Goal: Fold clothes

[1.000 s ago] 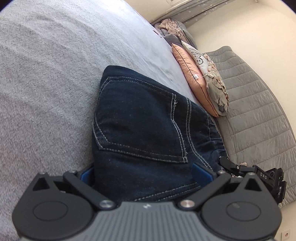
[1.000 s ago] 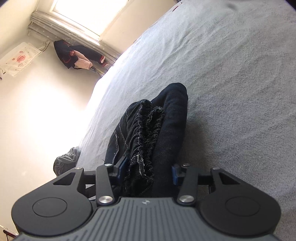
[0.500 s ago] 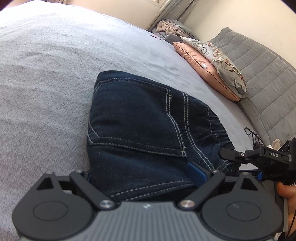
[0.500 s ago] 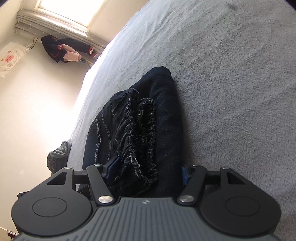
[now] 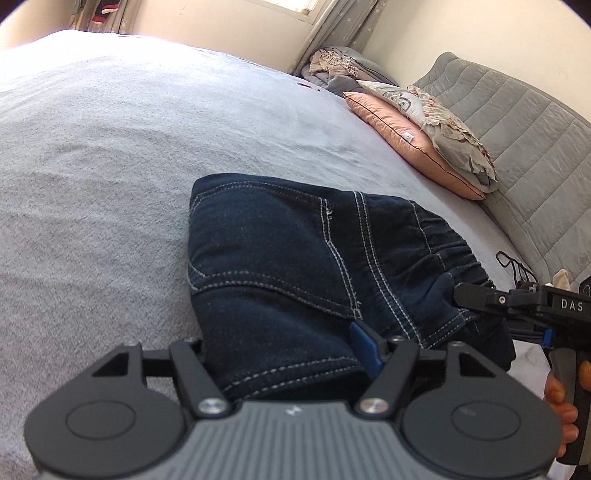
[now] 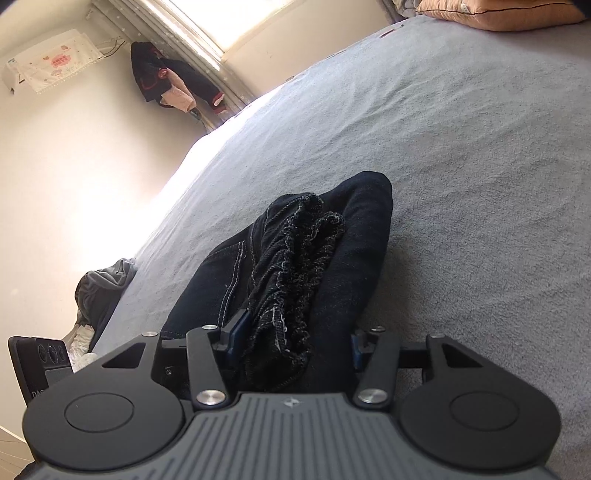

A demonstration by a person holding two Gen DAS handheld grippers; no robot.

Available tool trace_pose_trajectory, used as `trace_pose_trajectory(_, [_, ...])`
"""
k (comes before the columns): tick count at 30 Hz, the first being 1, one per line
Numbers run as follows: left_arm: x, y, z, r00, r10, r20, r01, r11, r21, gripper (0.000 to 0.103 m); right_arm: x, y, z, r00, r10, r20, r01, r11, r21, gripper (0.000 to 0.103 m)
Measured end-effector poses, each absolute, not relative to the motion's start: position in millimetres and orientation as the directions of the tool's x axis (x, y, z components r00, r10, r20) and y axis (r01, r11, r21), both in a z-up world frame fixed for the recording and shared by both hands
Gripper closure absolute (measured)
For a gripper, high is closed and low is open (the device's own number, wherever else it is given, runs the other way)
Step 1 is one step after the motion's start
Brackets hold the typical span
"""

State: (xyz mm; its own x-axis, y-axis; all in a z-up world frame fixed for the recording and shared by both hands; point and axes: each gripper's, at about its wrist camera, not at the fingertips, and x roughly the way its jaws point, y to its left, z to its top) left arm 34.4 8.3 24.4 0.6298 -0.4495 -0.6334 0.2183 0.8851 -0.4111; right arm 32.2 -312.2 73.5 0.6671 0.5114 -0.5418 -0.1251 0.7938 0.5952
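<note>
Two claws are closing on one folded pair of dark jeans (image 5: 295,266) on the grey bed (image 5: 110,166), left claw (image 5: 284,354) at its 6 o'clock edge, right claw (image 6: 291,339) around the bunched waistband; the denim looks soft, thick and heavy.

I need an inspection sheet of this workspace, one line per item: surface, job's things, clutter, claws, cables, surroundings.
Surface: grey bed cover, lightly wrinkled.
Job's things: folded dark jeans lying on the bed.
Clutter: pink pillow and patterned cushions by the headboard.
Claws: left claw closing around the jeans' near edge; right claw closing around the waistband end.
Cables: thin black cord near the headboard.
Surroundings: window, clothes hanging, bundle on the floor.
</note>
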Motion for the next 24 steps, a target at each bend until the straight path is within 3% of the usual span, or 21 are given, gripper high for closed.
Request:
trace_pose_trajectory(8, [30, 16, 36, 0.626, -0.509, -0.591, 0.219, 0.842, -0.493, 0.041, 23, -308, 101, 0.719, 0.504, -0.478, -0.198, 0.808, 0.555, 0.051])
trace_pose_trajectory(17, [24, 10, 2, 0.485, -0.634, -0.603, 0.131, 0.734, -0.666, 0.038, 1, -356, 79, 0.656, 0.512, -0.555, -0.063, 0.770, 0.635, 0.051])
trace_pose_trajectory(24, [33, 20, -17, 0.462, -0.689, -0.558, 0.063, 0.653, -0.755, 0.035, 8, -386, 36, 0.598, 0.585, -0.548, 0.115, 0.614, 0.781, 0.033])
